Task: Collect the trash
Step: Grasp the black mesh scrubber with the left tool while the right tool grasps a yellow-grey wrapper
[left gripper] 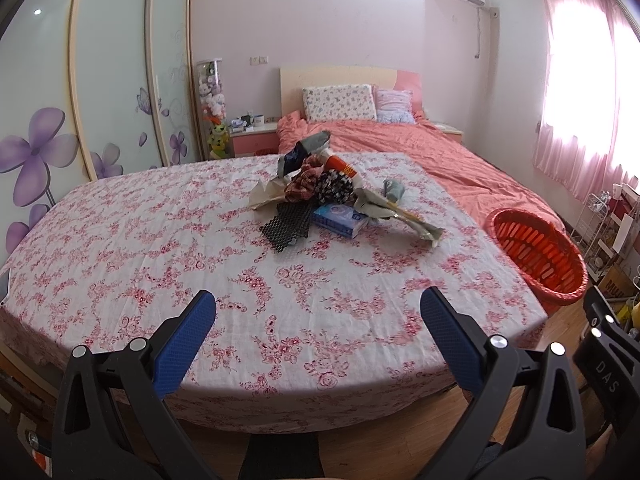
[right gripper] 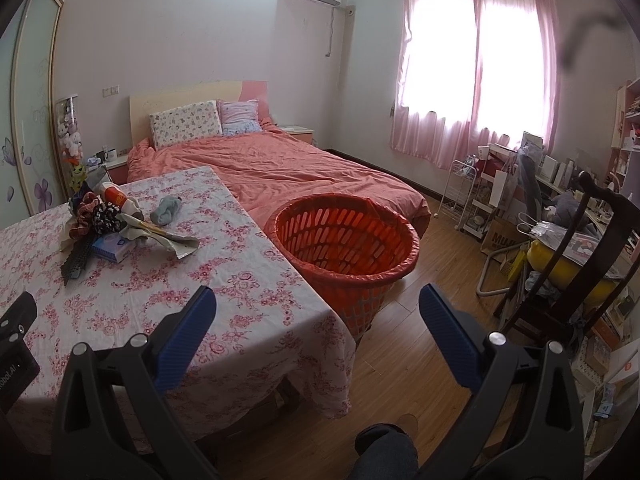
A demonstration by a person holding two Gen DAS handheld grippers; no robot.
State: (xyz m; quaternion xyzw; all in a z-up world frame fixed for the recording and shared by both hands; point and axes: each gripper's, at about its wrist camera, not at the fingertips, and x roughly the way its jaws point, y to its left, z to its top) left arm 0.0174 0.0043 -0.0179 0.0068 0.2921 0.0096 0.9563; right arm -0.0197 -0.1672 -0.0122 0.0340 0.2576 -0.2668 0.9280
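Both idle, nothing held: left gripper (left gripper: 318, 308) jaws wide apart, right gripper (right gripper: 317, 306) same. Neither is near the trash yet.

Trash pile (left gripper: 320, 196) sits mid-surface on the floral tablecloth (left gripper: 160, 264), well beyond the jaws. The orange basket (right gripper: 404, 258) stands on the floor just beside the surface's right edge, lined with a bag and looking empty.

Suggest: take loose outliers first. Grey wad (right gripper: 167, 209) lies apart on the far-right side of the pile; blue tissue pack (left gripper: 340, 219) and black mesh piece (left gripper: 289, 226) on the near side. Pinch one item per jaw closure.

Pile looks crumpled, mixed: paper wrappers, patterned fabric scraps, an orange-and-white tube-like thing. Light stuff, likely to snag together.
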